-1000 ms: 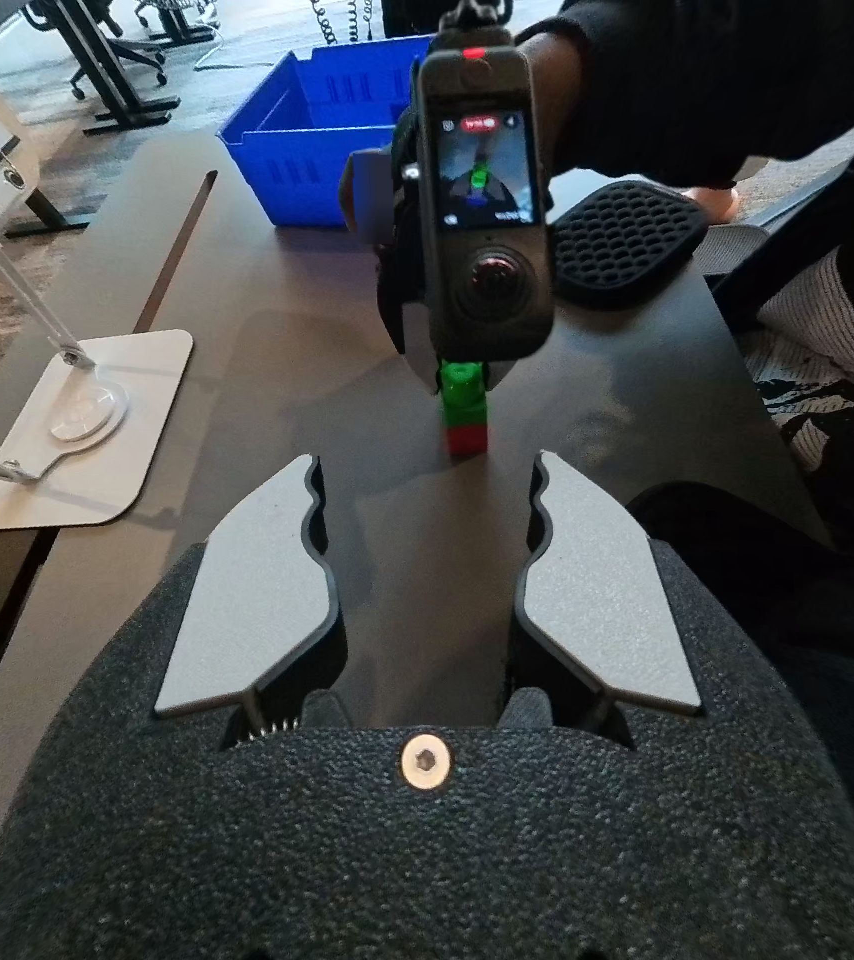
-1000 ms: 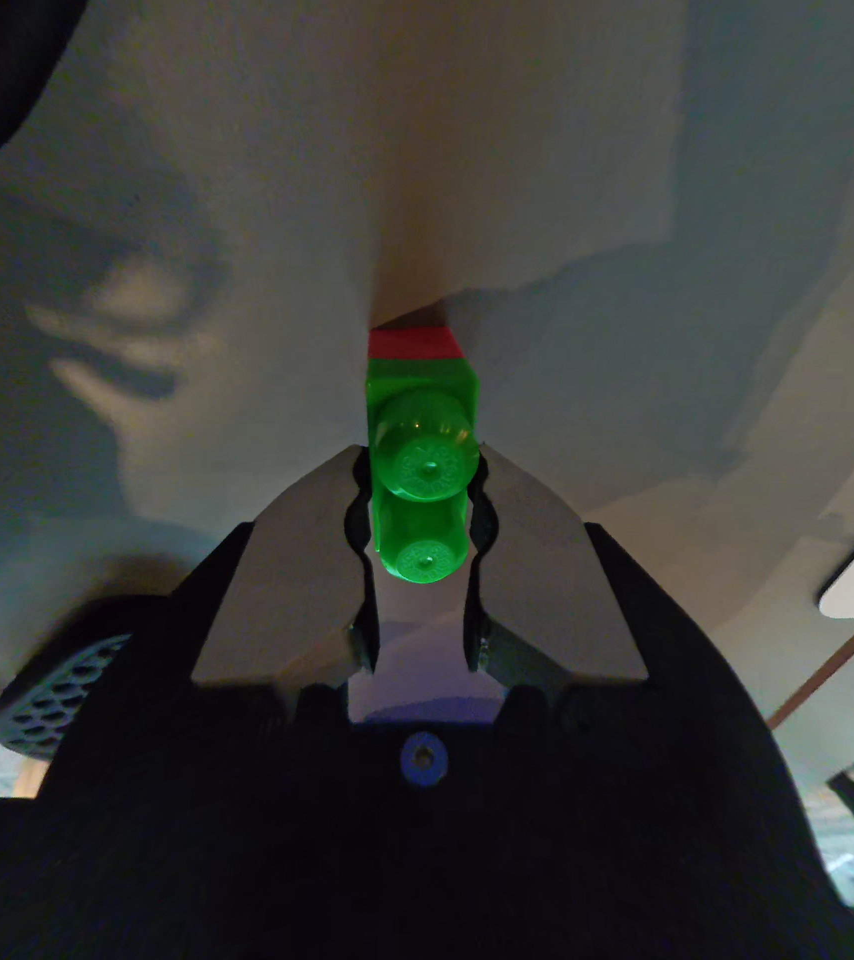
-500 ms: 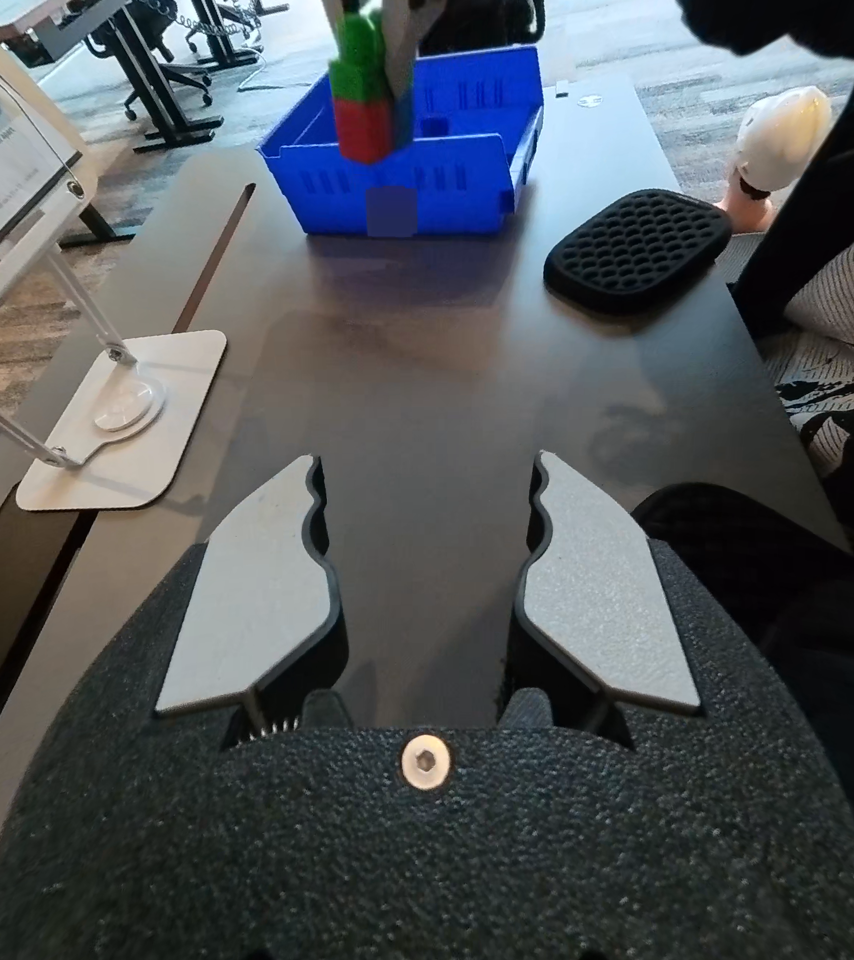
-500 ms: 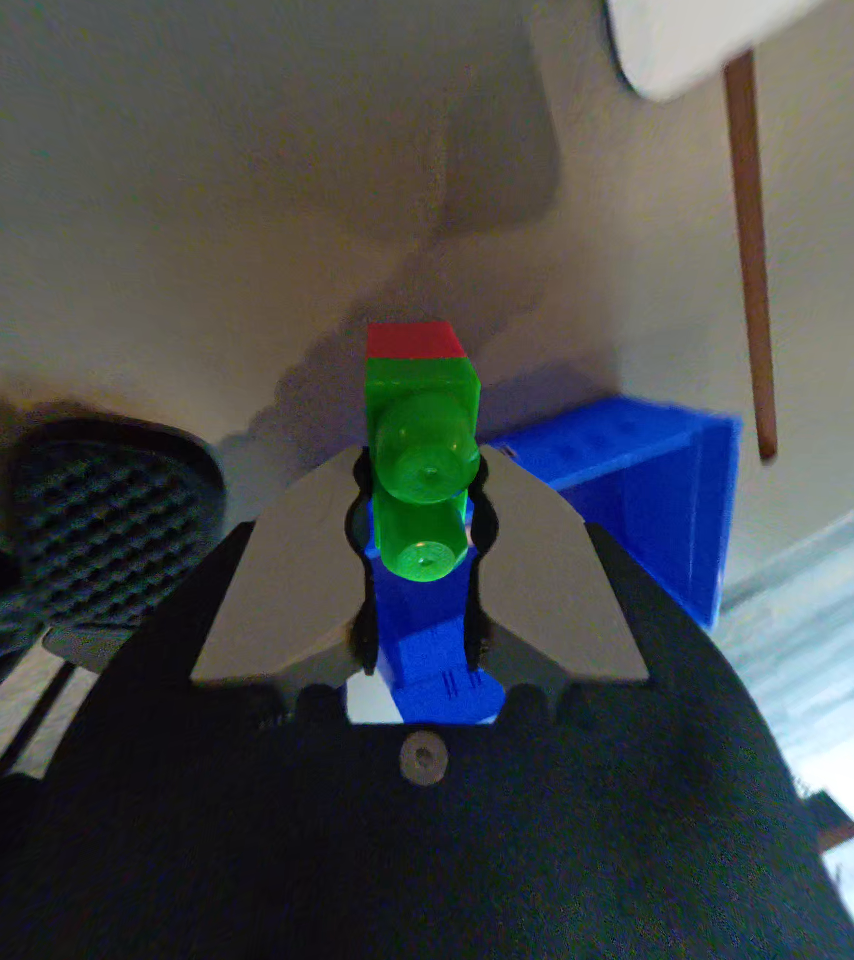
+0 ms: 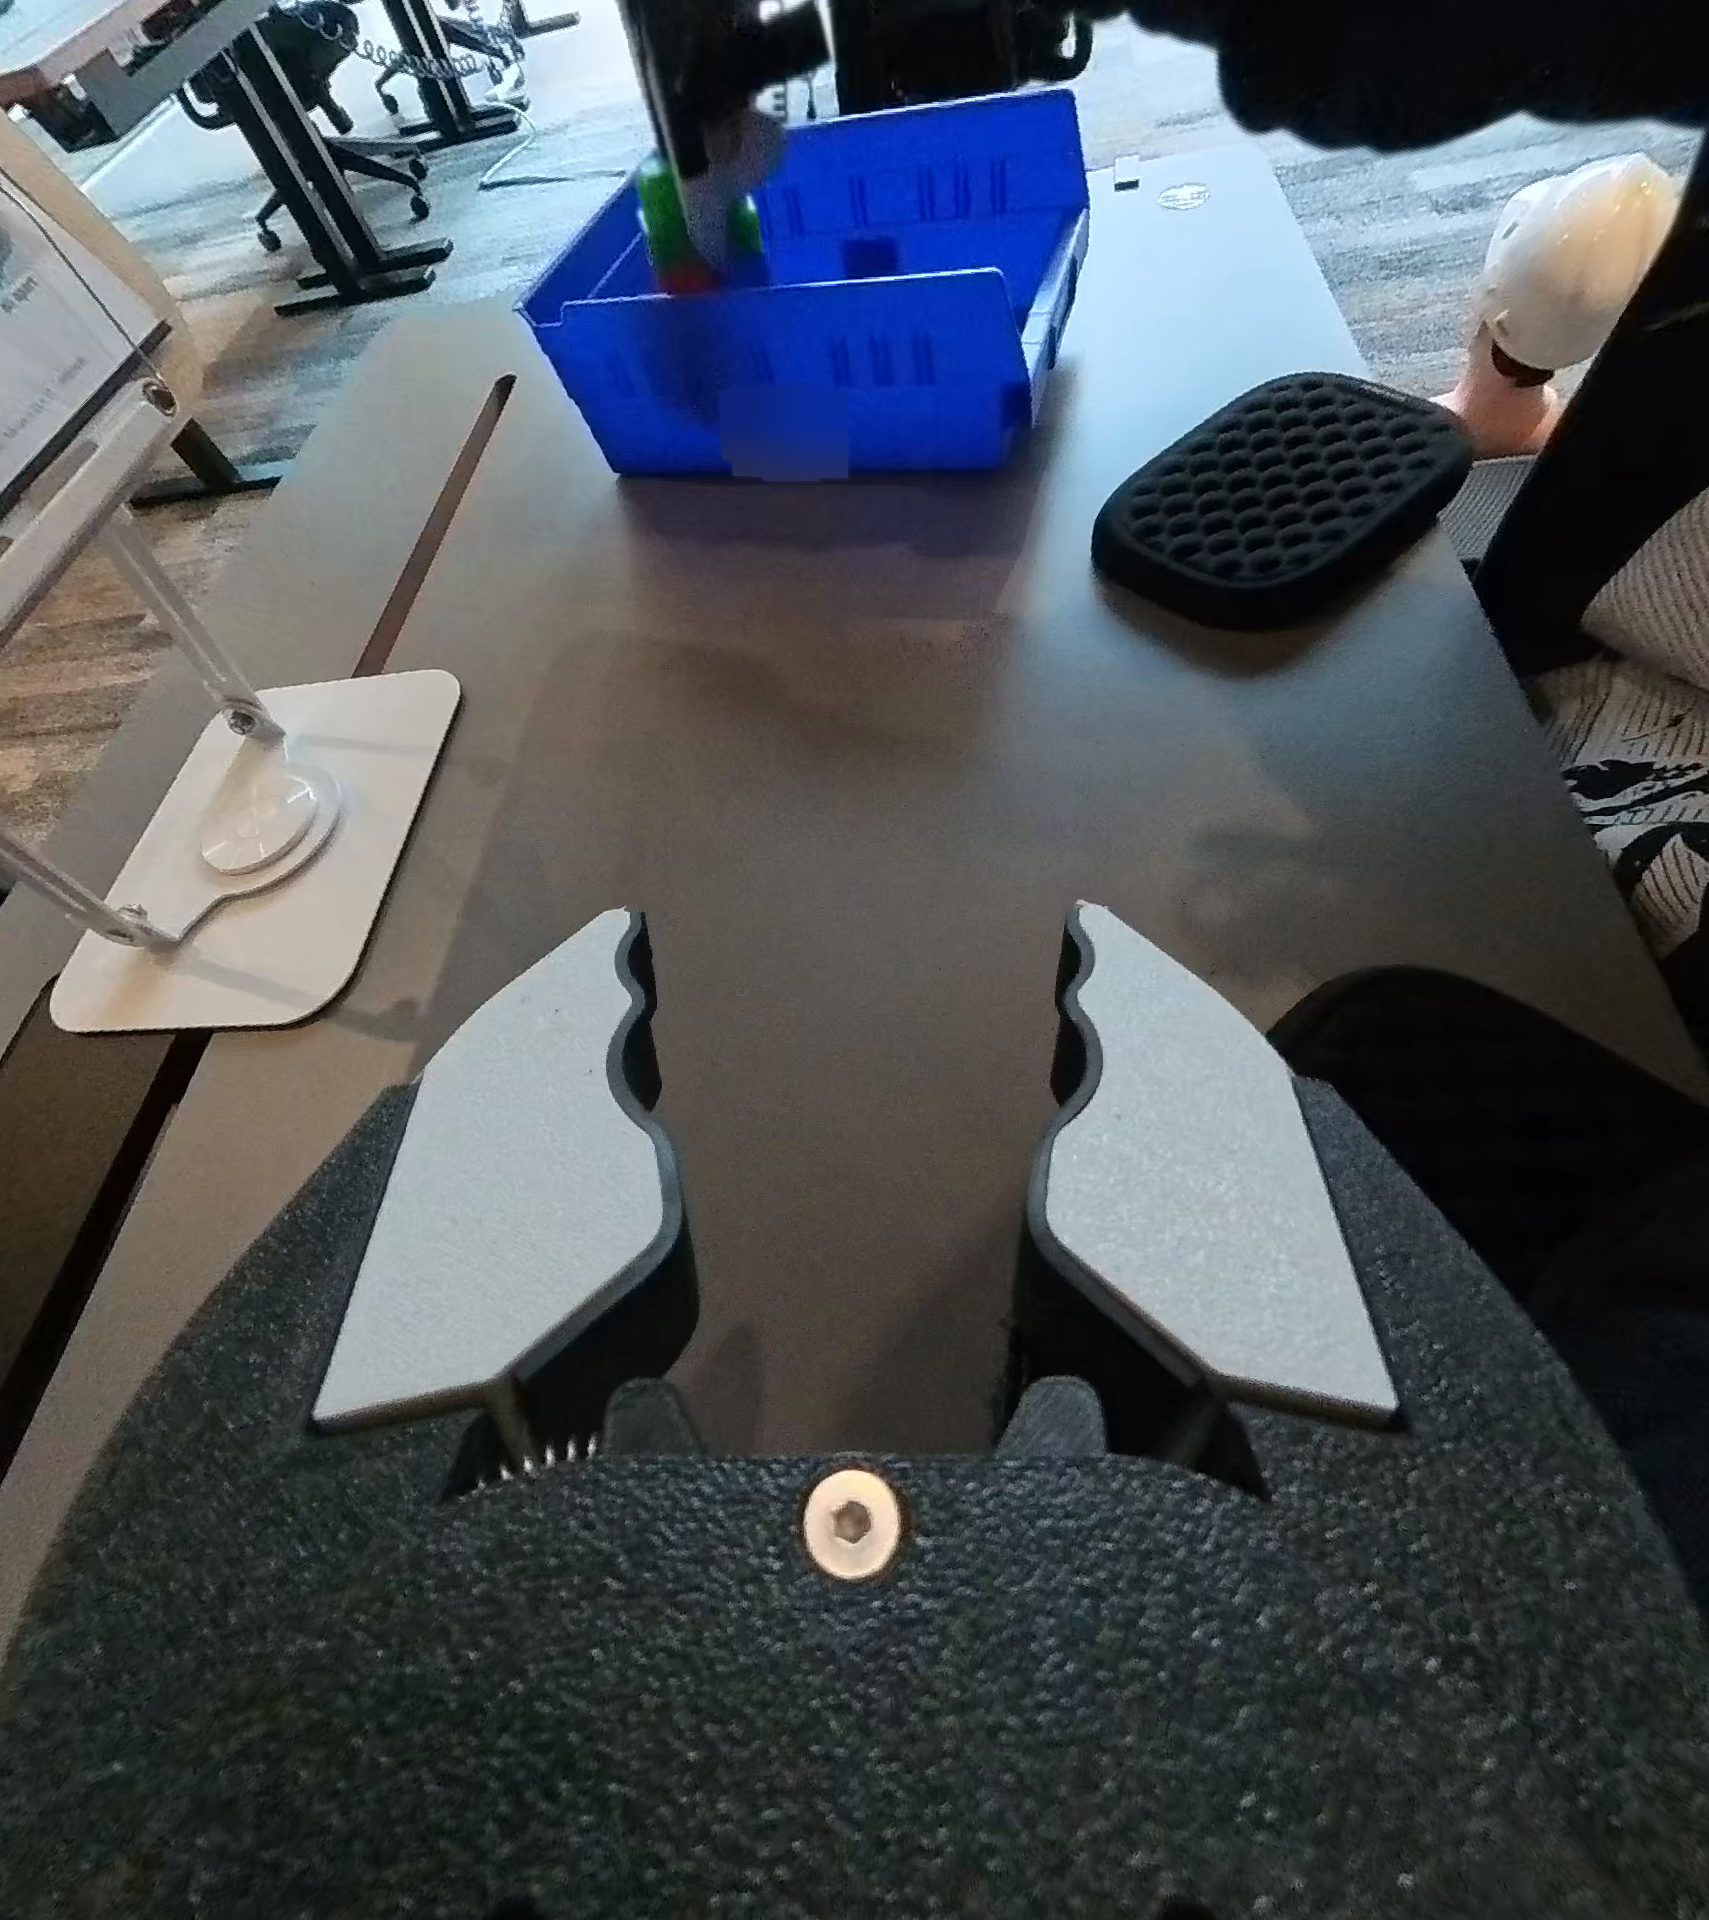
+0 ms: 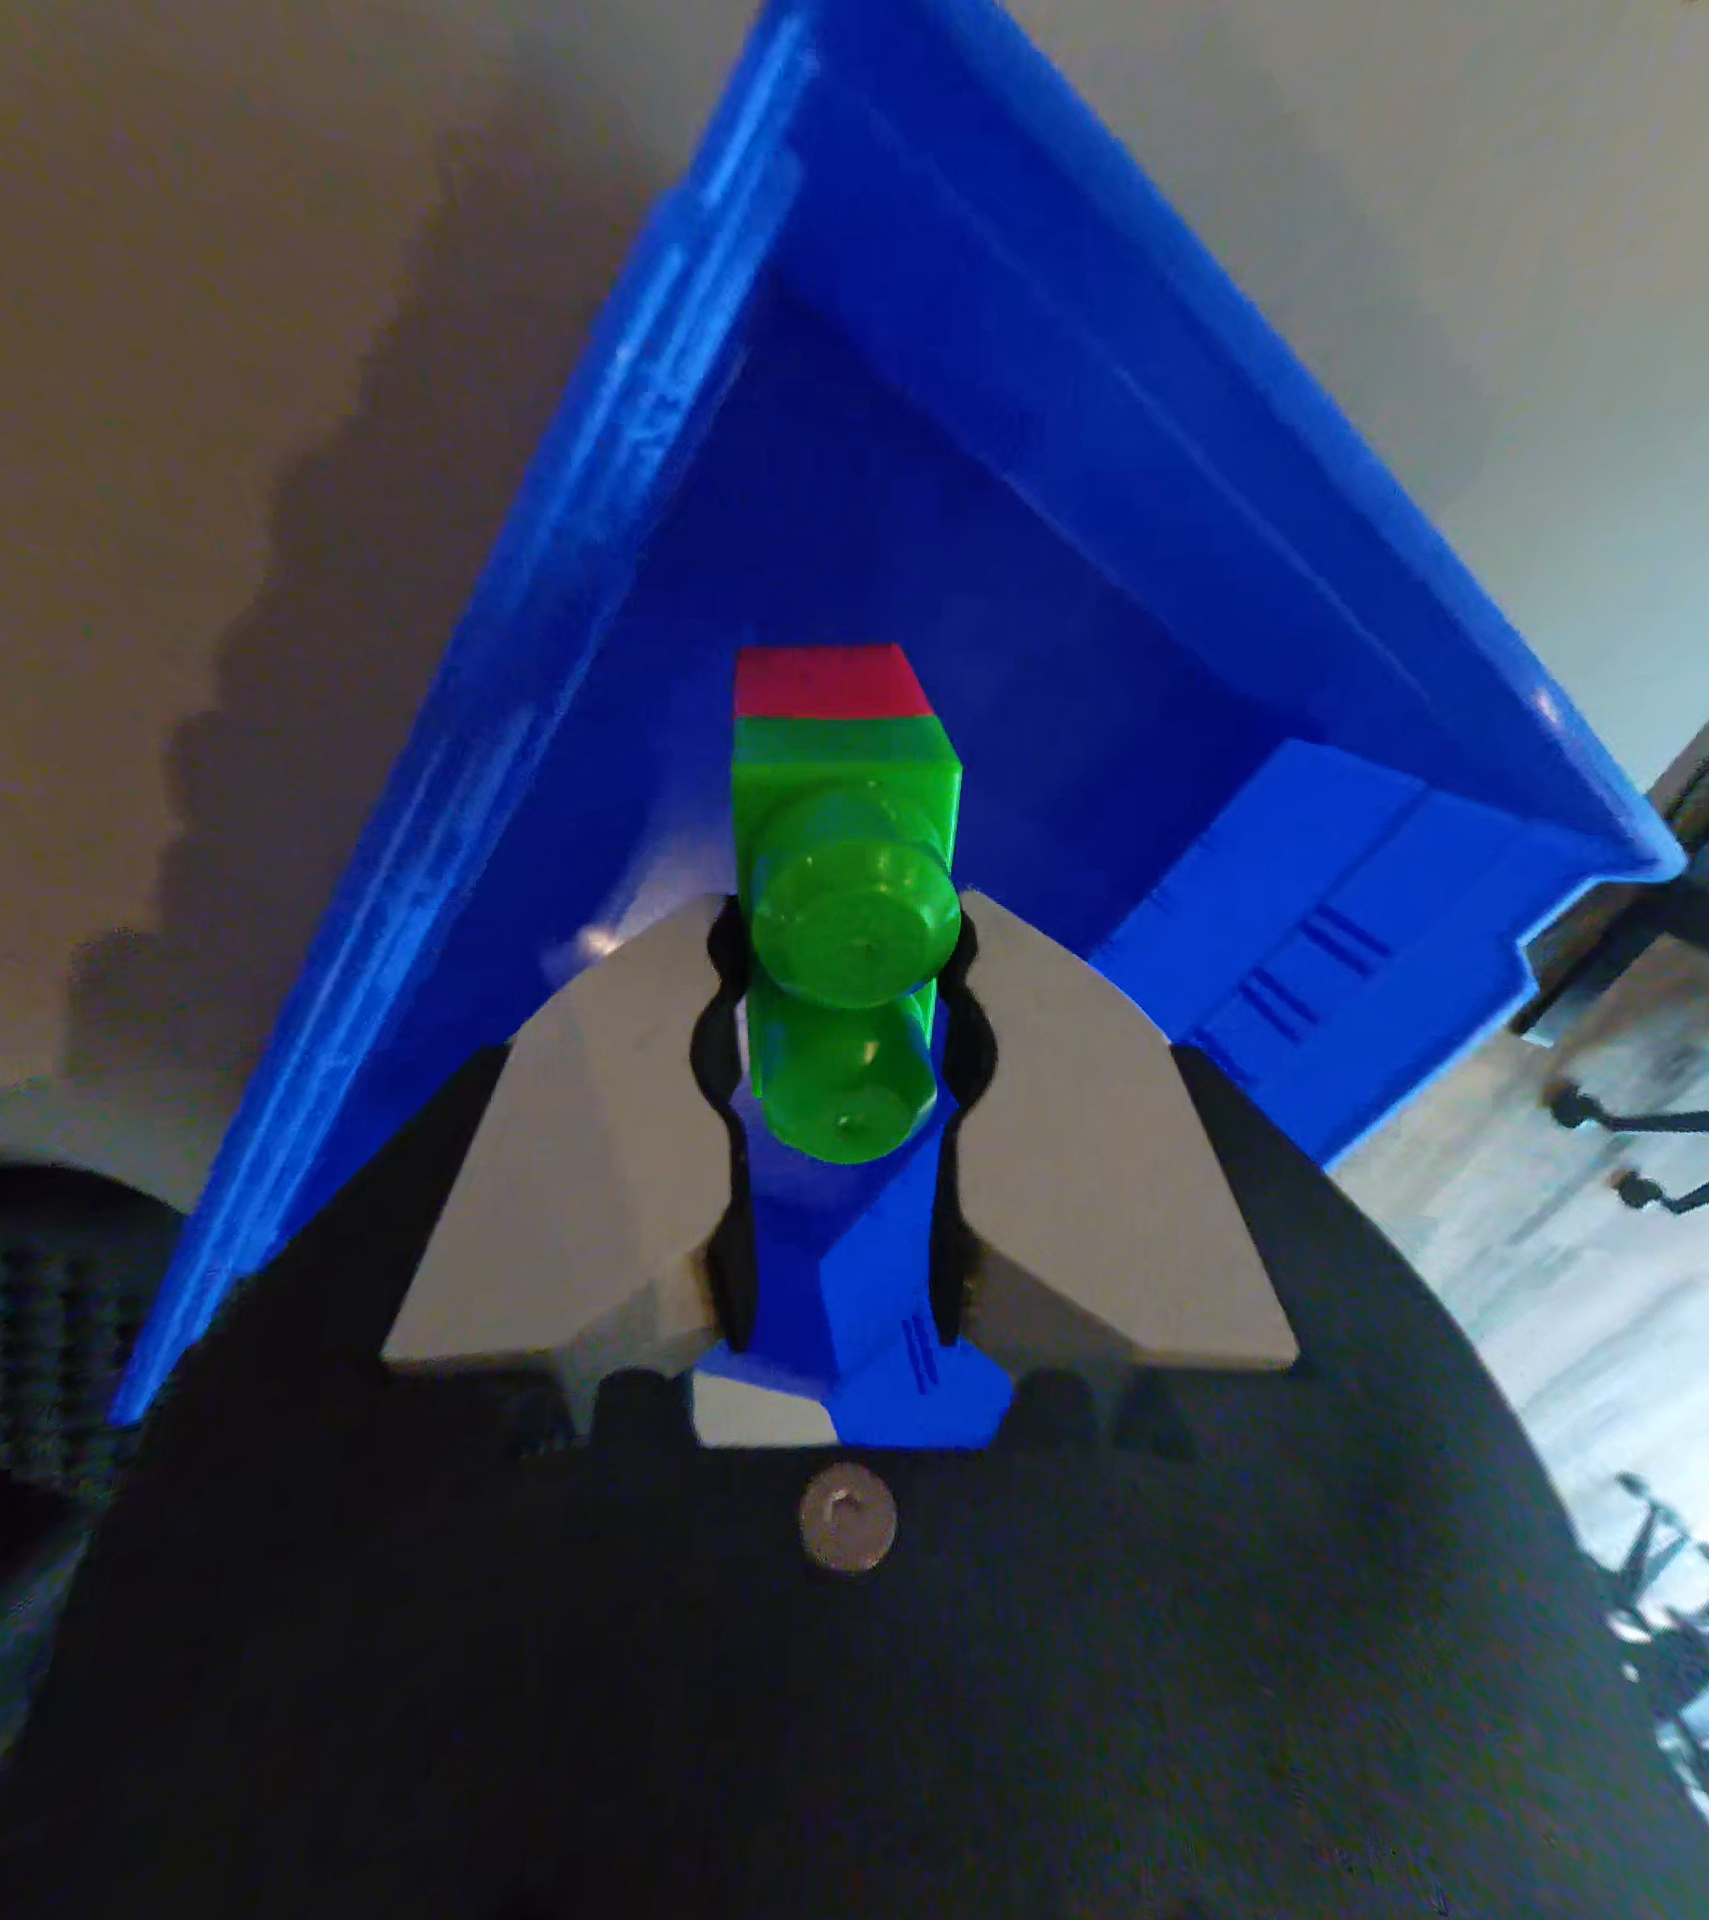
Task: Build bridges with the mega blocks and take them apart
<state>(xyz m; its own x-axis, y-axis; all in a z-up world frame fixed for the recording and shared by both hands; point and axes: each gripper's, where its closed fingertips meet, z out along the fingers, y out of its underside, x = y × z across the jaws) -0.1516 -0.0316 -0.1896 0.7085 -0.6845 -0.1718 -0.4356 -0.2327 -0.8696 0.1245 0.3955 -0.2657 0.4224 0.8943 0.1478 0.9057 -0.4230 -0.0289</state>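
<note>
Right now I am holding a short stack of mega blocks in my right gripper [image 6: 845,997]: a green block [image 6: 845,831] with its two round studs facing my camera, and a red block [image 6: 824,681] pressed onto its far end. My right jaws are pinching the green block from both sides, just below the studs. I am hanging this stack over the blue bin [image 6: 1089,343], low inside its walls, and from my left wrist view the pair [image 5: 673,234] is showing above the bin's near wall.

My left gripper [image 5: 855,1023] is resting well back over the dark table [image 5: 829,748], its jaws spread wide with nothing between them.

Judging by how things lie, I am near the end of the taking-apart half: no bridge is standing on the table, and this stack looks like the last of it to go away. What seems left is to let it go into the bin; the two blocks are still joined, so separating them may remain too. I cannot tell what else is lying in the bin.
</note>
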